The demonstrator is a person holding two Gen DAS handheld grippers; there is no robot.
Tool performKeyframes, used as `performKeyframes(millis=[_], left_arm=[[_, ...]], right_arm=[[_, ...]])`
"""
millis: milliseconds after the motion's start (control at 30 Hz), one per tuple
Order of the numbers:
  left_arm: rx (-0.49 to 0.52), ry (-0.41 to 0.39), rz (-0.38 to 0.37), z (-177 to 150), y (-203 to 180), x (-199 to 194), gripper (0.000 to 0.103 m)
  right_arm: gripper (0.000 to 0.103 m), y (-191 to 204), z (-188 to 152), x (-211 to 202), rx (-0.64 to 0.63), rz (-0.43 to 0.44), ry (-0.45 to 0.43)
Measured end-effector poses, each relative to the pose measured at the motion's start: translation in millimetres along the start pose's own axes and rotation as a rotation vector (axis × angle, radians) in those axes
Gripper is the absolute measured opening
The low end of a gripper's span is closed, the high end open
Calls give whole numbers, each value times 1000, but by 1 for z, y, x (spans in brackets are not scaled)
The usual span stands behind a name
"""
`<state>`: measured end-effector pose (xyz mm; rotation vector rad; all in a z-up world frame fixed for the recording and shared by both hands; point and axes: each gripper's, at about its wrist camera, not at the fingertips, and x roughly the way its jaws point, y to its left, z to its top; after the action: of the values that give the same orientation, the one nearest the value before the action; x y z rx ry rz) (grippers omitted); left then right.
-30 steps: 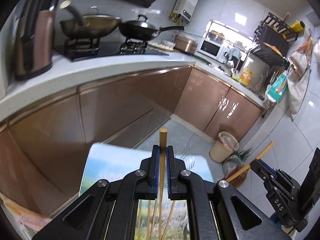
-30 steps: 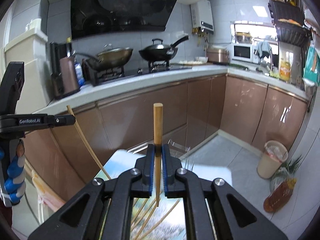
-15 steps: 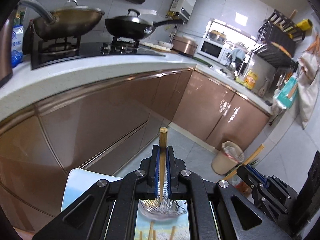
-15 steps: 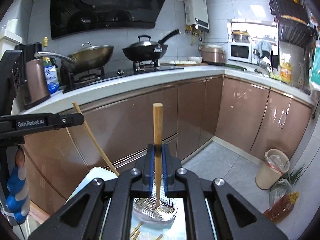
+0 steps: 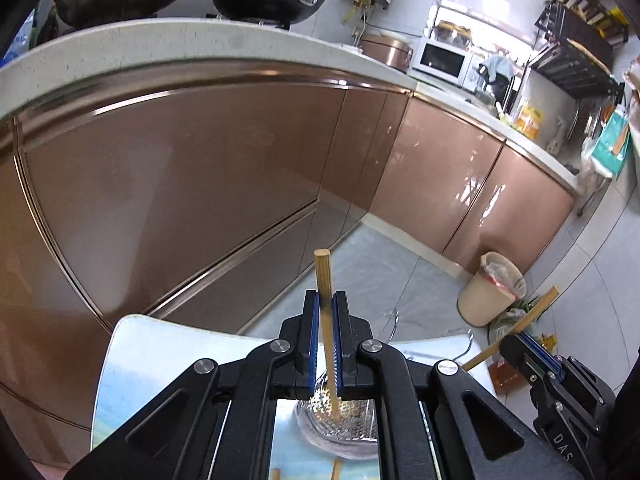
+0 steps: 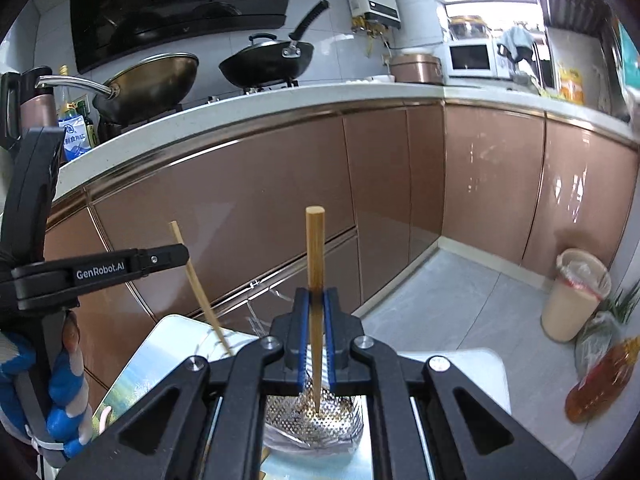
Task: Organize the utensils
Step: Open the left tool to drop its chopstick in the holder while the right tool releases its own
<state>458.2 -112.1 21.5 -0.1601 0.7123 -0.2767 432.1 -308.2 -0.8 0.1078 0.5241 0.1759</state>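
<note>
Each gripper holds one wooden chopstick upright. My left gripper [image 5: 325,300] is shut on a chopstick [image 5: 323,276] whose lower tip hangs over a perforated metal holder [image 5: 348,426] on the small table [image 5: 160,344]. My right gripper [image 6: 316,296] is shut on another chopstick [image 6: 315,248], tip down just above the same holder [image 6: 316,412]. The right gripper [image 5: 536,356] also shows at the lower right of the left wrist view, and the left gripper [image 6: 176,254] with its chopstick [image 6: 196,280] at the left of the right wrist view. Loose chopstick ends [image 5: 337,470] lie in front of the holder.
Brown cabinet fronts [image 5: 200,168] stand close behind the table under a white counter [image 6: 240,104] with two woks. A beige bin [image 6: 576,296], a bag and an oil bottle [image 6: 600,380] sit on the tiled floor at right. A gloved hand [image 6: 64,396] holds the left gripper.
Both grippers have sunk and moved forward with their chopsticks. The counter has risen in view, the cabinets have come closer, and the metal holder has appeared under both tips.
</note>
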Motion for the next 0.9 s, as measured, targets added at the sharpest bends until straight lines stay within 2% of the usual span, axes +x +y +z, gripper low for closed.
performKeyframes(millis=[233, 300, 333, 367, 433, 467, 533, 700, 900], left_arm=[[15, -14, 27, -4, 4, -9, 7], [17, -7, 25, -3, 3, -11, 10], [16, -6, 23, -4, 4, -12, 16], [14, -6, 21, -4, 5, -15, 28], [8, -16, 26, -4, 6, -22, 43], [5, -24, 25, -4, 7, -27, 45], [2, -27, 20, -3, 9, -37, 45], [0, -58, 32, -5, 14, -73, 45], [7, -114, 64, -7, 22, -135, 45]], right_arm=[[8, -10, -4, -12, 30, 3, -15], [8, -11, -5, -16, 38, 2, -11], [8, -11, -4, -18, 38, -2, -11], [8, -11, -4, -21, 39, -4, -12], [16, -11, -4, -28, 44, -9, -13], [19, -11, -3, -33, 46, -13, -17], [26, -10, -1, -42, 50, -20, -23], [27, -6, 4, -70, 57, -33, -46], [29, 5, 10, -123, 49, -50, -86]])
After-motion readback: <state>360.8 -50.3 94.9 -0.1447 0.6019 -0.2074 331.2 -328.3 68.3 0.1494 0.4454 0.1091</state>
